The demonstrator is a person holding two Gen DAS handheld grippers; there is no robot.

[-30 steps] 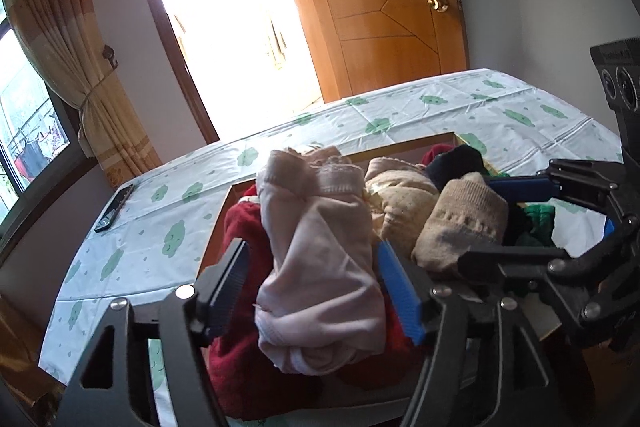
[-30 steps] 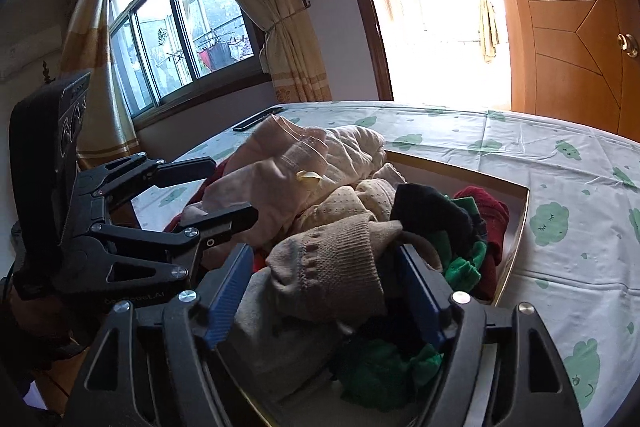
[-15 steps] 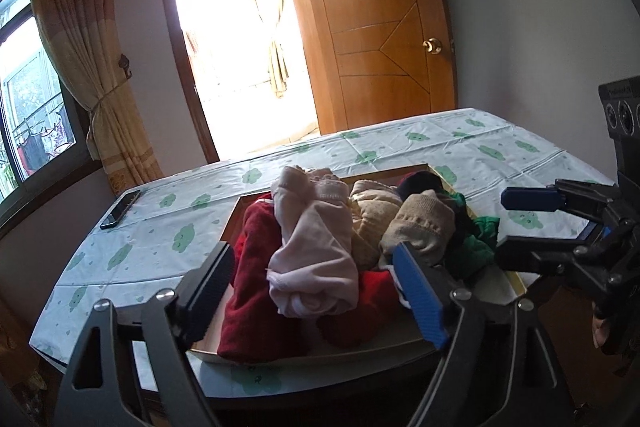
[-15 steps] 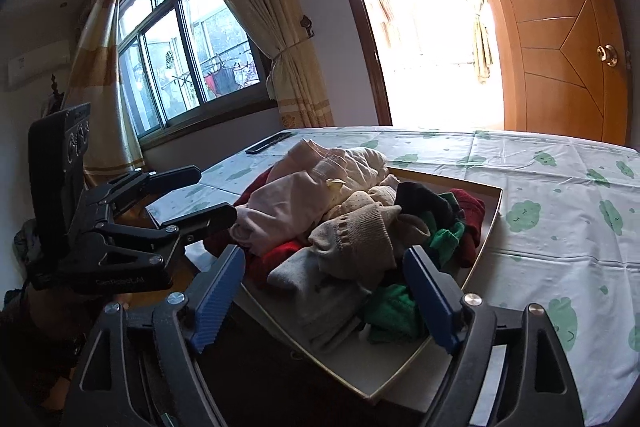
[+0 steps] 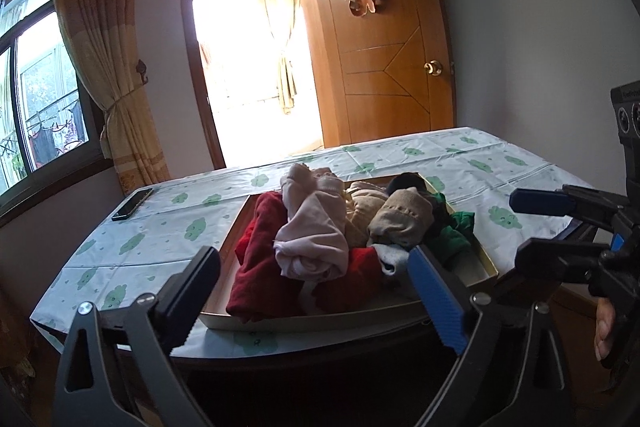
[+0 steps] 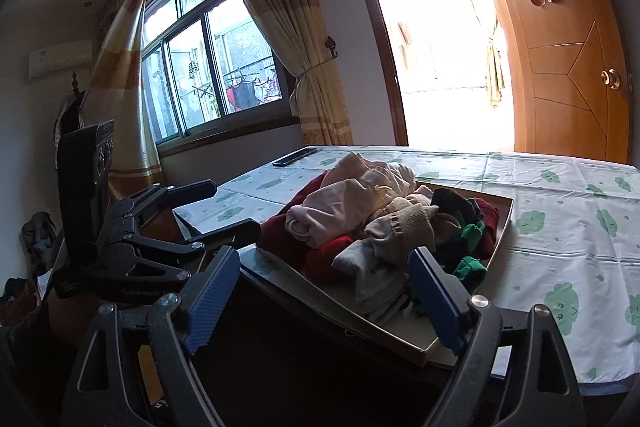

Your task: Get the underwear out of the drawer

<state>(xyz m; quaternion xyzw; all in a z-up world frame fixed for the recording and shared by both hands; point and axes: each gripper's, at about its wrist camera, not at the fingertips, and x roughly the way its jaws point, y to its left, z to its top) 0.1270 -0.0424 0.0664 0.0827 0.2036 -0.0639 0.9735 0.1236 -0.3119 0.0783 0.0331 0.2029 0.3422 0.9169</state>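
**Both claws wide, the heap in its tray**

While the two grippers hang off the near edge of the table, we note the left gripper [image 5: 316, 291] with its jaws spread wide and nothing between them; the right gripper [image 6: 324, 299] stands the same, wide and empty; each shows in the other's view, level with it and short of the cloth.

The drawer [image 5: 316, 321], a shallow gold-walled tray, sits at the near edge of the tabletop, one corner jutting over it in the right wrist view; it is heaped with underwear [image 5: 316, 239] and other soft pieces: a pale pink bundle on top, dark red cloth along the left wall, beige knit rolls [image 6: 404, 231] in the middle, grey at the near wall, green and black toward the right wall; nothing of the heap lies outside the tray that we can see.

We judge the open, drawn-off stance fits two readings alike: claws readied ahead of a reach into the pile, or claws pulled away from it after letting go; these pictures do not settle which.

Surface: a white tablecloth [image 5: 480, 163] printed with green clouds; a dark phone [image 5: 132, 203] near the far left corner. Room: tied yellow curtains [image 6: 288, 27], a window, a bright doorway, a wooden door [image 5: 384, 67] with a cut-out ornament.
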